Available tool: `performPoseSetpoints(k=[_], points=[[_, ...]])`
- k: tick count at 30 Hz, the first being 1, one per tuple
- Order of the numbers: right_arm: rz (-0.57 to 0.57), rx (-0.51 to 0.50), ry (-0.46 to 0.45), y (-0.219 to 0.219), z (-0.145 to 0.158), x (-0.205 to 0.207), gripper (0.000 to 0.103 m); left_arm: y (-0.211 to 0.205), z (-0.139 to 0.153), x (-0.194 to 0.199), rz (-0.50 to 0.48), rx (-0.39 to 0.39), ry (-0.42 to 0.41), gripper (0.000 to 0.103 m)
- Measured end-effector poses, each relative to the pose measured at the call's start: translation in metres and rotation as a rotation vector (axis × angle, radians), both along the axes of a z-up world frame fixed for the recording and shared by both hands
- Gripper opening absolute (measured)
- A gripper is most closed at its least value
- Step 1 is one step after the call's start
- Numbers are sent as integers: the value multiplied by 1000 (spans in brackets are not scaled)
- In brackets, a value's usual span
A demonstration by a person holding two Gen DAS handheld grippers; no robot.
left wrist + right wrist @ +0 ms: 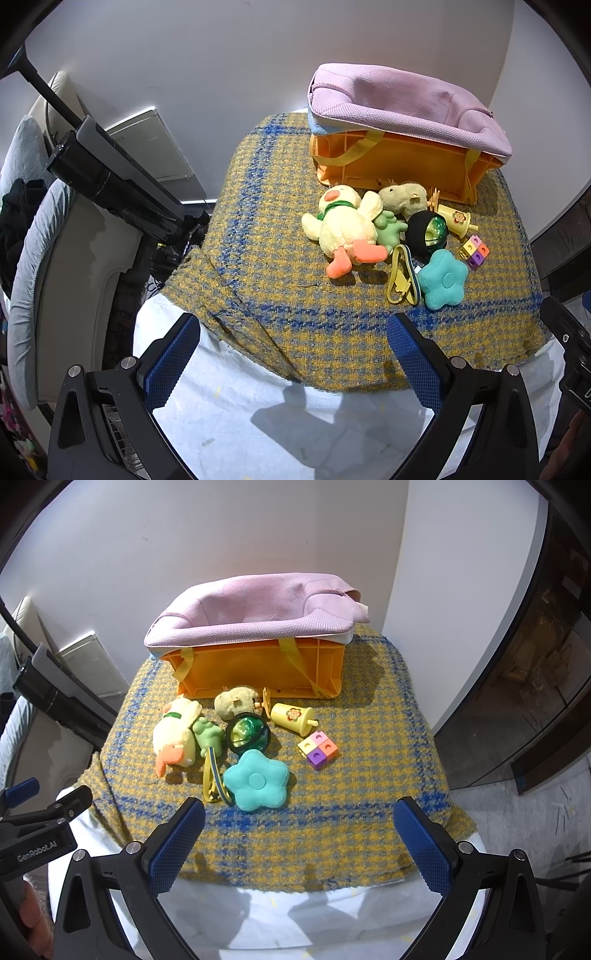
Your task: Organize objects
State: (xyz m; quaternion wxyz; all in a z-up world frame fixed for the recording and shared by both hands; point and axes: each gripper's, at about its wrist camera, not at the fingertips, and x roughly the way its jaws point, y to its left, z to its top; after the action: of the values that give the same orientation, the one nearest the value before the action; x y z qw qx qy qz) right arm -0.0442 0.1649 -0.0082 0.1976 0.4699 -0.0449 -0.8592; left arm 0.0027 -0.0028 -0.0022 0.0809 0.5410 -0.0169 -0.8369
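Nothing sorted yet, by the look: left gripper (293, 363) and right gripper (299, 843) both spread wide and empty at frame bottom, toys (240, 738) piled mid-frame before the orange bin (258, 668) at upper centre.

Plain white wall (258, 528), dark glass-fronted cabinet (535, 686) at right.

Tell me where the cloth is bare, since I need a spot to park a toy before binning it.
Bare plaid cloth lies right of the colored cube block, and a wide strip runs left of the duck plush. From the duck across to the block, below the orange bin, toys sit crowded.
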Motion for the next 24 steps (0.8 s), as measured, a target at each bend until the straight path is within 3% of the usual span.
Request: performPoseSetpoints(k=[9, 10, 11, 24], points=[[-1, -1, 0, 0, 1, 0, 102, 0, 0, 0, 17, -2, 0, 103], [-1, 0, -1, 0, 1, 0, 102, 0, 0, 0, 246, -31, -3, 103], [-1, -1, 0, 0, 1, 0, 102, 0, 0, 0, 263, -32, -4, 103], [1, -2, -3, 0, 0, -1, 102, 1, -4, 2, 290, -29, -9, 103]])
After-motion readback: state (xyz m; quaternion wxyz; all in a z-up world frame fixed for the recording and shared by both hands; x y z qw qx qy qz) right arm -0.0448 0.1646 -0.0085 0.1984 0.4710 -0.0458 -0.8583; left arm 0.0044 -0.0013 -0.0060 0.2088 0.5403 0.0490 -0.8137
